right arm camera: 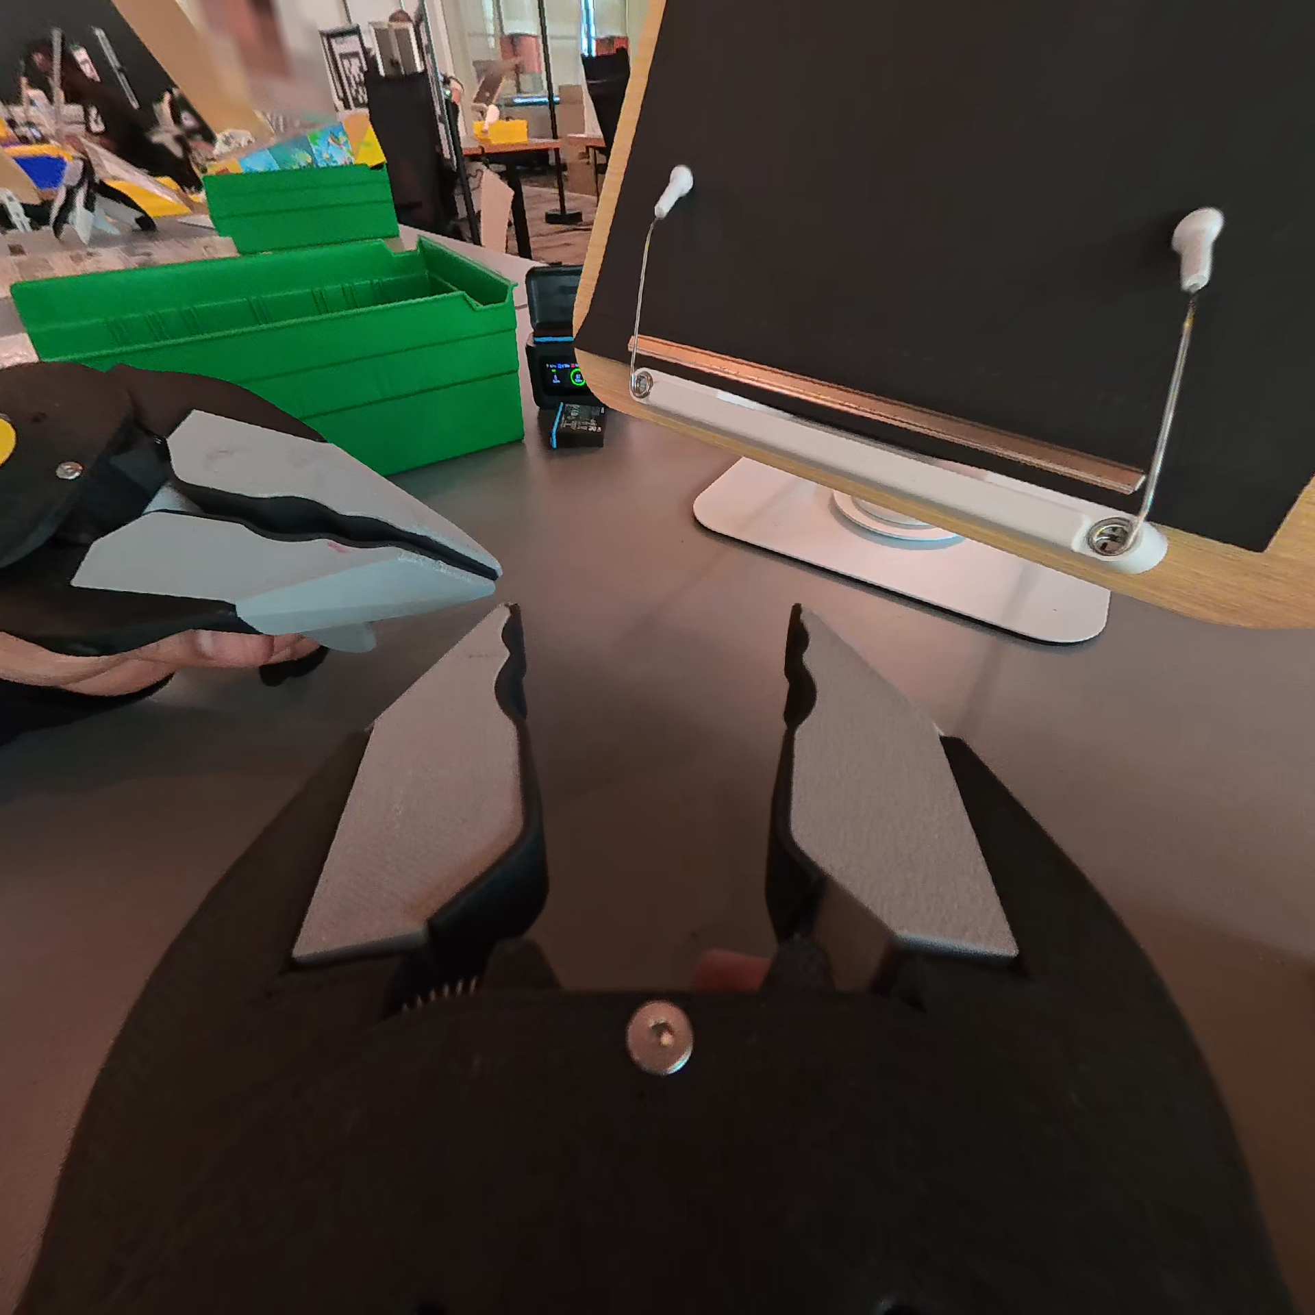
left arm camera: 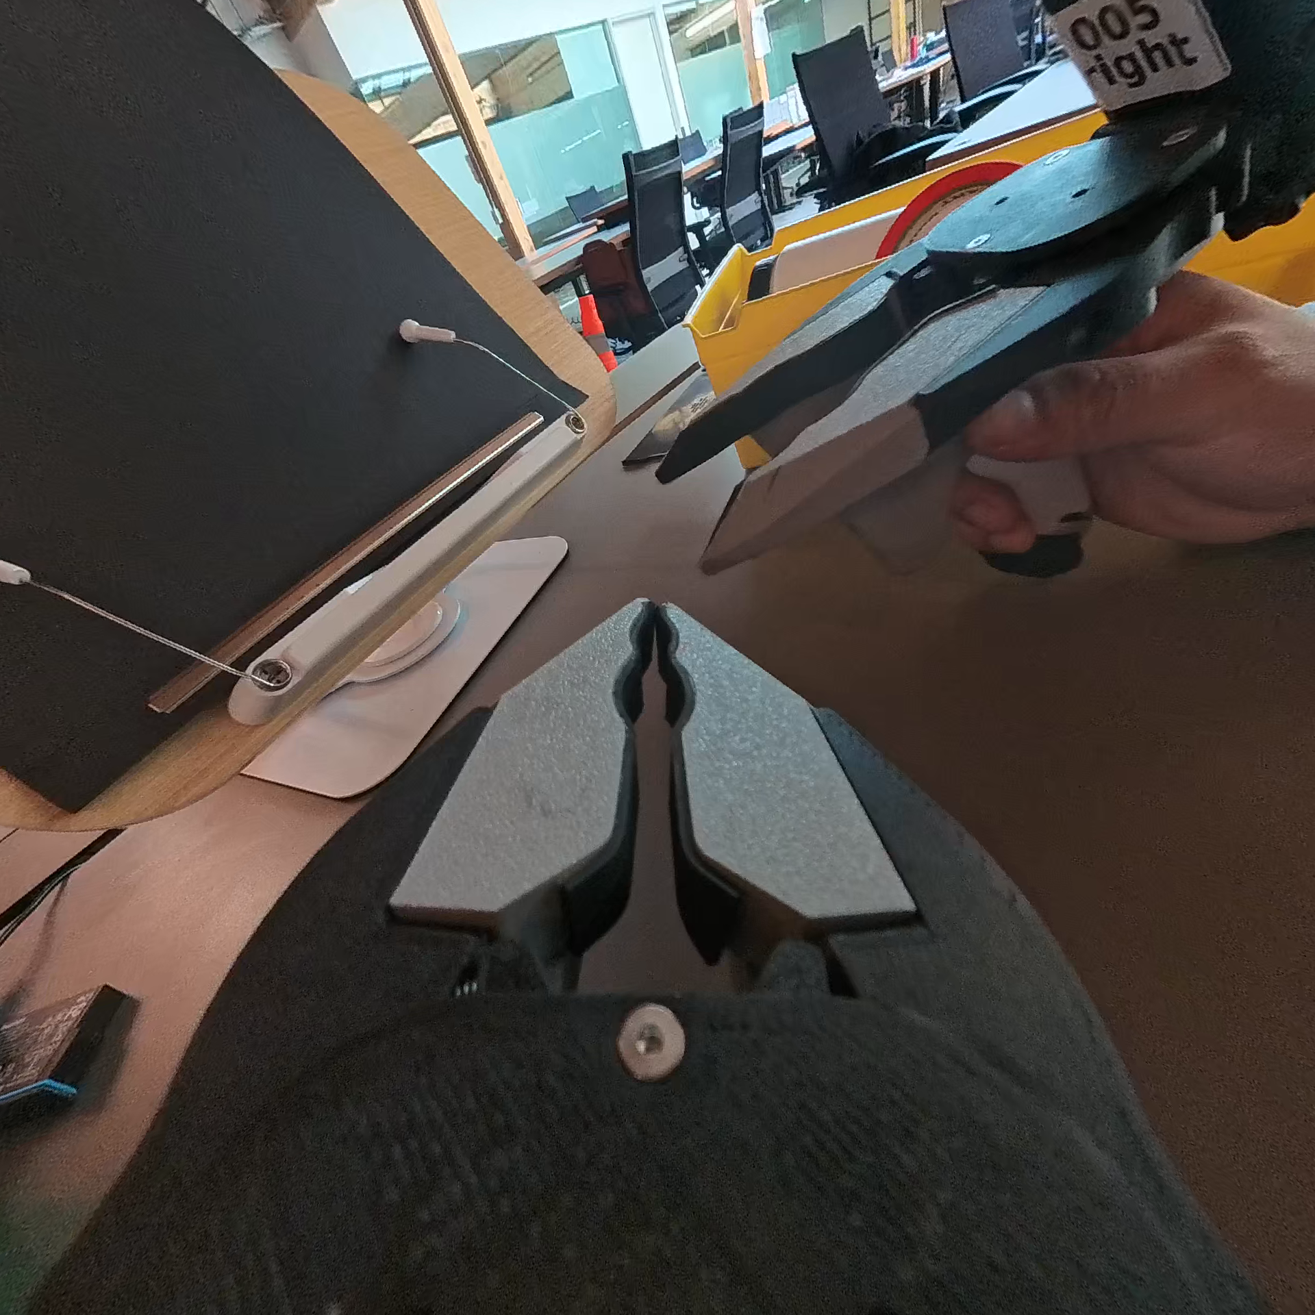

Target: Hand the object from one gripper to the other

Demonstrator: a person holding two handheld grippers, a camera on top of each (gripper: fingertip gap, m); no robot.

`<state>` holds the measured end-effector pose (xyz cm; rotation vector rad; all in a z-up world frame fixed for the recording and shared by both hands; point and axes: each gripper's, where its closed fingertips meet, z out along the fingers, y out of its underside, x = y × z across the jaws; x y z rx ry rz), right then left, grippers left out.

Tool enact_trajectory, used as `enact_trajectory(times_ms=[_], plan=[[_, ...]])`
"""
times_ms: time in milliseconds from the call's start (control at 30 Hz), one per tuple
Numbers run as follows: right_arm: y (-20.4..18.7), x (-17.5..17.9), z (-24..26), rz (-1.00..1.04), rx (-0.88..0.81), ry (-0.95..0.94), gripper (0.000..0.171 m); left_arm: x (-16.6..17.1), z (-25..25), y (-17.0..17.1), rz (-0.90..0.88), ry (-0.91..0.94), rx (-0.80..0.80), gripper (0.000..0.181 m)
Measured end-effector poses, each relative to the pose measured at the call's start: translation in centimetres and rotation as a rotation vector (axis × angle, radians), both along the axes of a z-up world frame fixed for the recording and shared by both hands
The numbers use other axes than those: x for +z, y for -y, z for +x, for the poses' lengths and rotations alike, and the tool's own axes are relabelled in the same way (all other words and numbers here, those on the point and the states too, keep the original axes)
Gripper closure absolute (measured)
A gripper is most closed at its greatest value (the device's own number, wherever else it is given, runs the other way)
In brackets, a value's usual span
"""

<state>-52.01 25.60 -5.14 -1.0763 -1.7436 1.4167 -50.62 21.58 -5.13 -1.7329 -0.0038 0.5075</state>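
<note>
My left gripper [left arm camera: 658, 613] is shut with nothing visible between its grey fingers; it hovers over the dark brown table [left arm camera: 996, 711]. It also shows in the right wrist view [right arm camera: 491, 575], at the left, shut and held by a hand. My right gripper [right arm camera: 653, 613] is open and empty, its tips just right of the left gripper's tips. In the left wrist view the right gripper [left arm camera: 690, 516] comes in from the upper right, open, held by a hand [left arm camera: 1174, 427]. No object to hand over shows in either gripper.
A black book stand [right arm camera: 960, 213] with a wooden rim, two wire page holders and a white base [right arm camera: 925, 576] stands ahead. Green bins [right arm camera: 320, 341] and a small black device [right arm camera: 562, 370] sit at the left. A yellow bin [left arm camera: 733, 341] holds a red tape roll [left arm camera: 939, 192].
</note>
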Motion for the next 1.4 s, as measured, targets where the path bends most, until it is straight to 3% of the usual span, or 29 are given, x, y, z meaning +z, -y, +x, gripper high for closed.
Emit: enact_trajectory(times_ms=[1400], plan=[[0.8, -0.8, 0.1, -0.003, 0.026, 0.029, 0.103, -0.3, 0.7, -0.3, -0.02, -0.003, -0.028, 0.181]])
